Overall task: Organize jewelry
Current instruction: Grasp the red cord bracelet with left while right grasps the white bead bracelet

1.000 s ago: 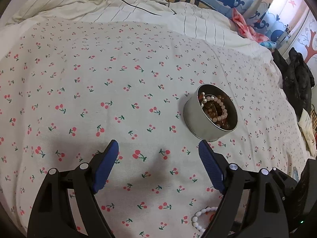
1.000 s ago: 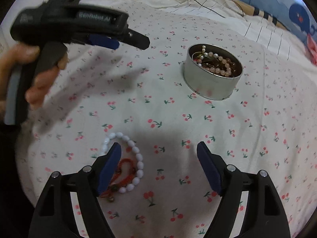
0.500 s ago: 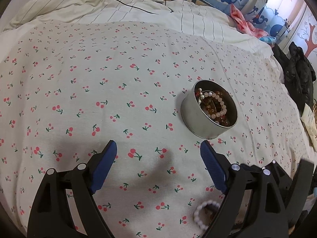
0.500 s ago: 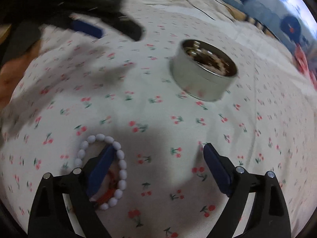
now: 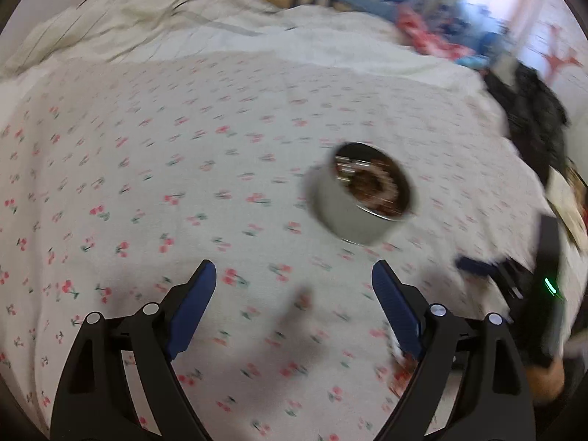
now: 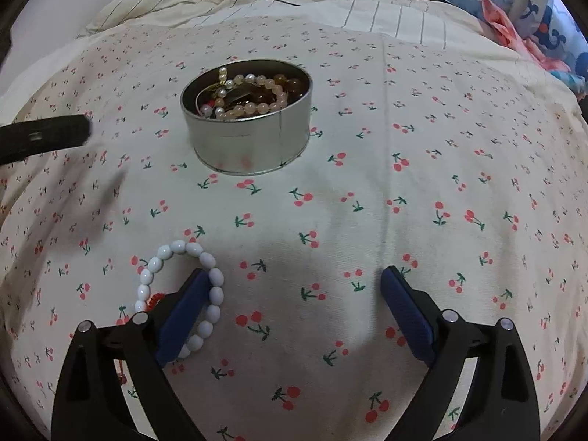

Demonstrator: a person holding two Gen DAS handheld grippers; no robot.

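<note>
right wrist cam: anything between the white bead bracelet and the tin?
Nothing. In the right wrist view, only bare cherry-print sheet separates the white bead bracelet from the tin.

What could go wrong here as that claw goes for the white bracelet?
The right gripper stands open and off-centre: its finger overlaps the white bead bracelet, so closing might miss it. A red cord lies inside the loop and may get dragged along. The round tin sits on soft bedding and could tip.
</note>
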